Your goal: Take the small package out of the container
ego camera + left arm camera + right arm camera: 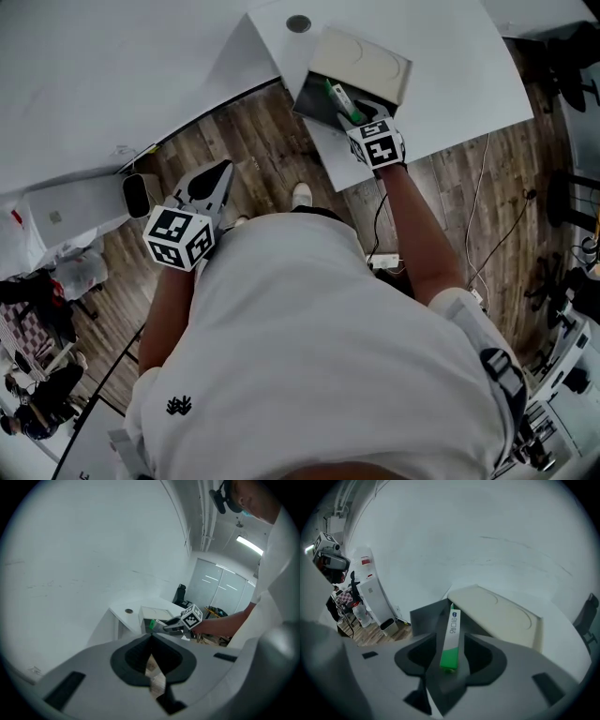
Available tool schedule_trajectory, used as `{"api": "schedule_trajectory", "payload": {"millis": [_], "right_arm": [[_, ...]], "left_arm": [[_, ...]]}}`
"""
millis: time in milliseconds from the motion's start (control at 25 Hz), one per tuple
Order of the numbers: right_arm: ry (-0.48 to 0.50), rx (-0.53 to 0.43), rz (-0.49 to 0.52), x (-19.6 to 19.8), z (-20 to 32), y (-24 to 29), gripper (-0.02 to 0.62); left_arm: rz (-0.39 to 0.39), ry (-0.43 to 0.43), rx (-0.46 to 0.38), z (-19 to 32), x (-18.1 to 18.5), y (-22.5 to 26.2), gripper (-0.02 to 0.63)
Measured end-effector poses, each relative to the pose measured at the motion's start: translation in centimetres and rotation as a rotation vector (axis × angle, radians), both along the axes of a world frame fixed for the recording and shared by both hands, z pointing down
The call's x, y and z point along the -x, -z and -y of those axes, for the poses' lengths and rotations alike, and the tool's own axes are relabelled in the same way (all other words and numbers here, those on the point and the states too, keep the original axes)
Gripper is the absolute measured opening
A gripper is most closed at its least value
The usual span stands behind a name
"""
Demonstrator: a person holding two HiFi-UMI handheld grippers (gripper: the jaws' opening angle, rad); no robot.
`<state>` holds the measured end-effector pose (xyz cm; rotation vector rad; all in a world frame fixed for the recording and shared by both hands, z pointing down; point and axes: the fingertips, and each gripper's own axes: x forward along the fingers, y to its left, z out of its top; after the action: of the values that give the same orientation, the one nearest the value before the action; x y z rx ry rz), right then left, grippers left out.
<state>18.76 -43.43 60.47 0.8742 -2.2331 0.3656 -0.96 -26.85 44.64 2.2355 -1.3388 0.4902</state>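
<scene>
Hovering at the container (311, 96), the right gripper (354, 114) stands wide open astride the small package (451, 639), unclamped; the left gripper (223, 172), well away, is closed, empty.

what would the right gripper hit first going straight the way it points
Likely the slim green-and-white package, between the open jaws of the right gripper; the dark grey container lies behind it.

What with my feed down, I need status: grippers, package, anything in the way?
Left gripper shut, empty, standing off. Right gripper open at the container, package between its jaws, ungripped. Package not yet out. Nothing blocking.
</scene>
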Motion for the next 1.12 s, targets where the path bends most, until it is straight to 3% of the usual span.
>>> {"api": "schedule_trajectory", "payload": {"millis": [320,480,1120], "right_arm": [[0.028,0.030,-0.046,0.9,1.0,-2.2,0.183],[0.020,0.015,-0.056,0.8,1.2,-1.9,0.102],[-0.040,-0.056,-0.052,0.7,0.0,2.7,0.094]], "left_arm": [[0.015,0.054,0.013,-0.5,1.1,-0.2,0.006],[0.015,0.067,0.009,-1.0,1.7,0.0,0.006],[-0.038,0.041,-0.005,-3.3,3.6,-0.2,0.006]]}}
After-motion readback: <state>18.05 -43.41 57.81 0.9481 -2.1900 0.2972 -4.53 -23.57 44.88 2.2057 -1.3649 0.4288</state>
